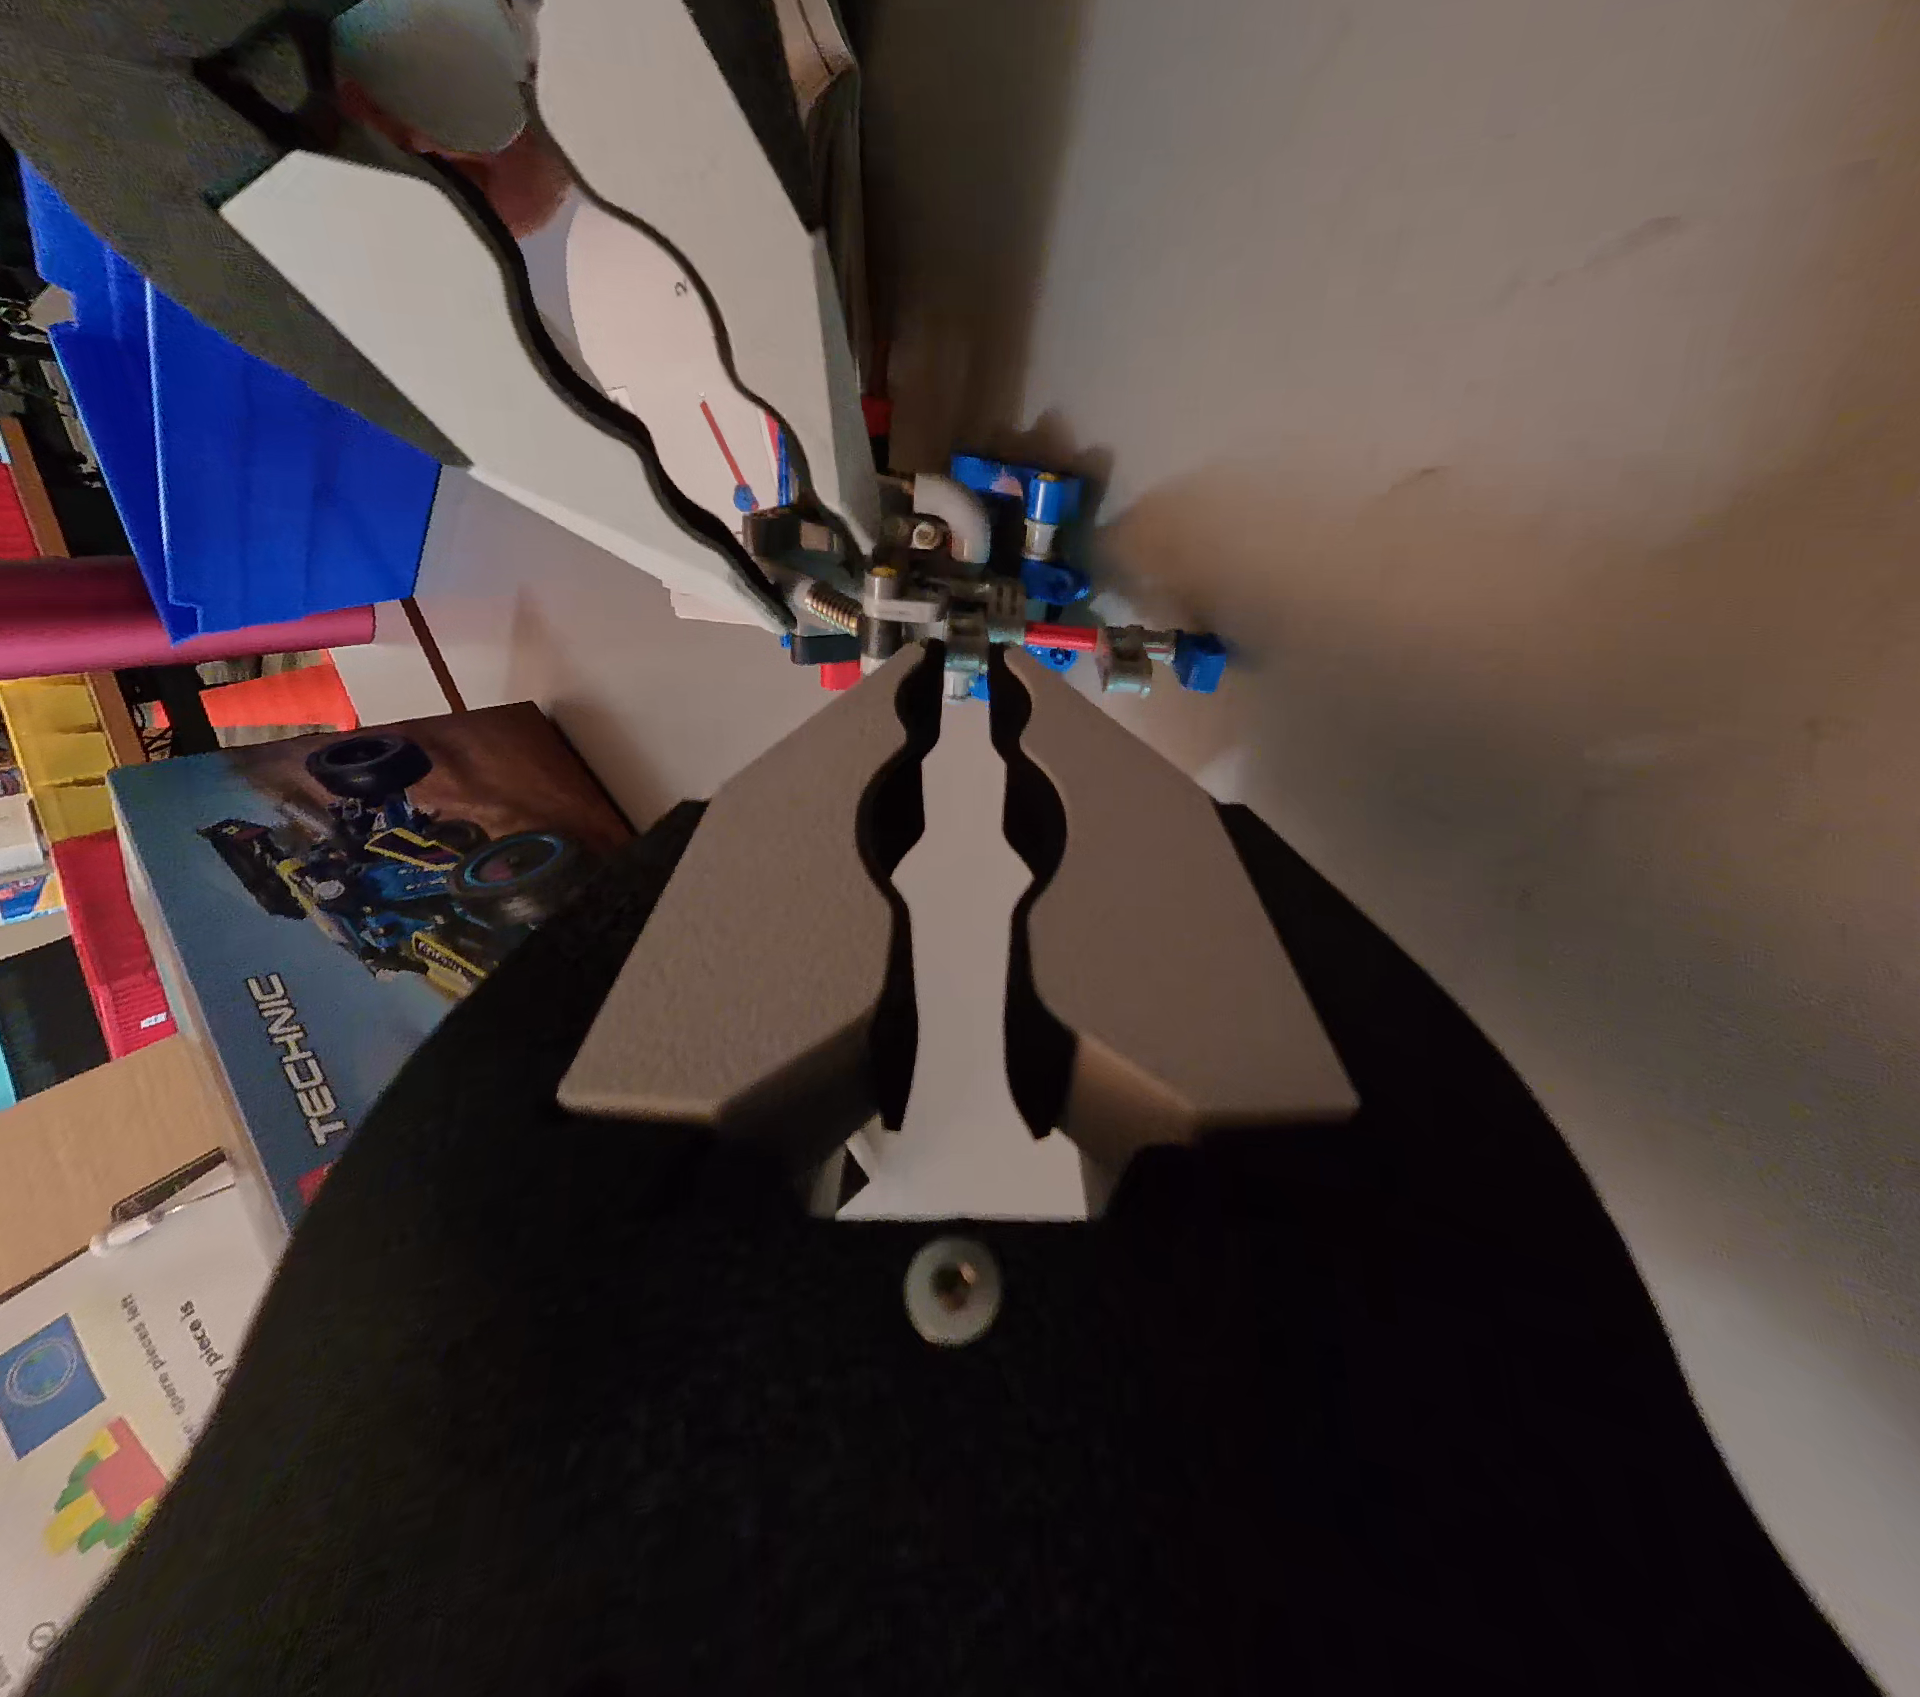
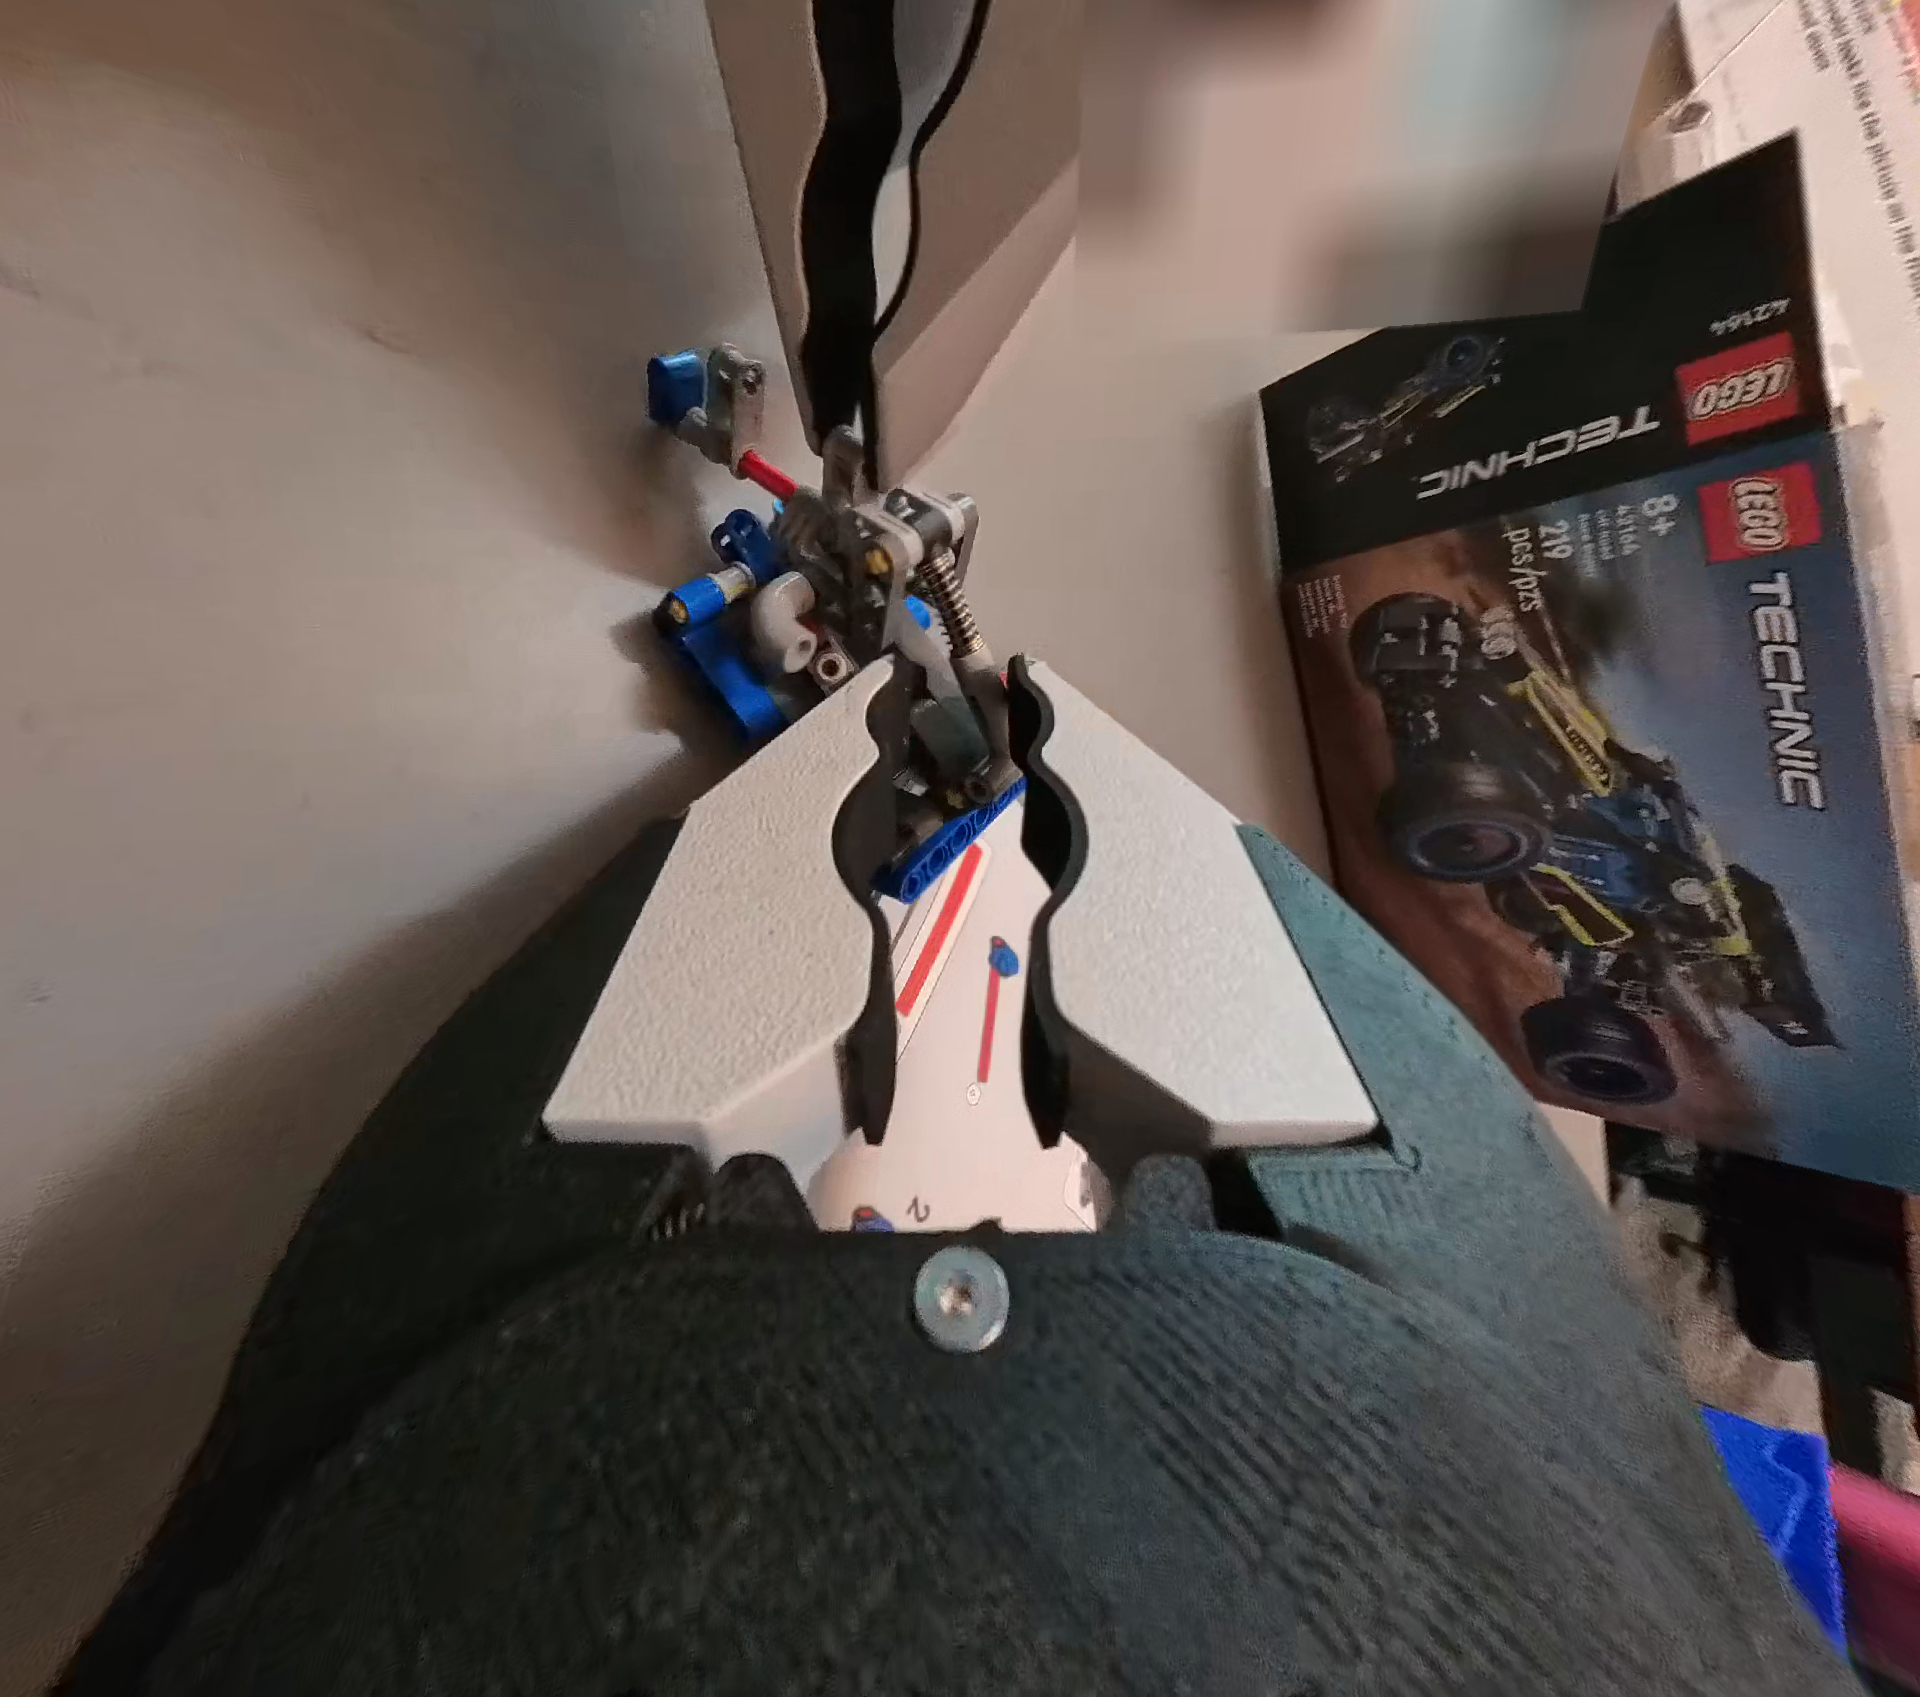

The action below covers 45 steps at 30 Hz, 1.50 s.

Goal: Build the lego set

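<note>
A small brick model (image 1: 935, 567), grey and blue with a red axle (image 1: 1060, 634) and a metal spring (image 2: 956, 598), is sitting low over a pale table (image 1: 1455, 297). Its blue base appears to be resting on the surface, though motion blur is keeping that uncertain.

Both grippers are meeting on it from different sides. The left gripper (image 1: 966, 660) is pinching a narrow grey piece at the model's near edge, its fingertips nearly together and pressing on that piece. The right gripper (image 2: 951, 681) is reaching in from the other side, its jaws enclosing the dark grey end just below the spring. Its pads appear to be clamping on that end, with a blue beam showing between the fingers lower down.

A printed instruction sheet (image 2: 956, 972) is lying under the right gripper. A toy box (image 2: 1621, 764) picturing a blue and yellow car is lying just beside the work area. A blue bin (image 1: 260, 452) and a pink tube (image 1: 156, 608) are standing farther off.
</note>
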Tool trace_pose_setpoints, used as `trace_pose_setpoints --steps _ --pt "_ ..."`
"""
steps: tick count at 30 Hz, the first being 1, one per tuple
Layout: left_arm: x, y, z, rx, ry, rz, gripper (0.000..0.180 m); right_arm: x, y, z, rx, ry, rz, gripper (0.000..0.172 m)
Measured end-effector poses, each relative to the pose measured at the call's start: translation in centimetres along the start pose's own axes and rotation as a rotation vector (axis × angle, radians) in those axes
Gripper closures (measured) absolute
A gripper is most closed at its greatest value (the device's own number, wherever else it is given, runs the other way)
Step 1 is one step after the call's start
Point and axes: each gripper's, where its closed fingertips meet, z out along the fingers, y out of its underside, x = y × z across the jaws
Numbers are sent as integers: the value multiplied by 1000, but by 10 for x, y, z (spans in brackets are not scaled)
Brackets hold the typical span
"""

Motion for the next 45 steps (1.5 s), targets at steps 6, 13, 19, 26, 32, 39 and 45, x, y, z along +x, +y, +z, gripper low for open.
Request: trace_pose_setpoints --steps 6,13,19,26,32,39,45 --pt "-2 1 -3 7 -20 1 173 -4 2 -4 59 65 35 167" --pt "1 2 -4 10 -10 6 174 -2 -2 -1 72 101 34 166" --pt "2 5 -5 25 12 2 174 0 -7 3 71 -10 40 154" --pt "-1 11 -8 85 29 -55 173 -1 -6 8 89 -110 51 167" --pt "-2 17 -9 93 24 -61 173 1 -7 11 109 -83 61 167" --pt "-6 21 -9 95 5 -75 173 4 -6 11 135 -54 87 167" --pt "-5 24 -8 102 2 -103 174 13 -22 -11 153 64 198 138"
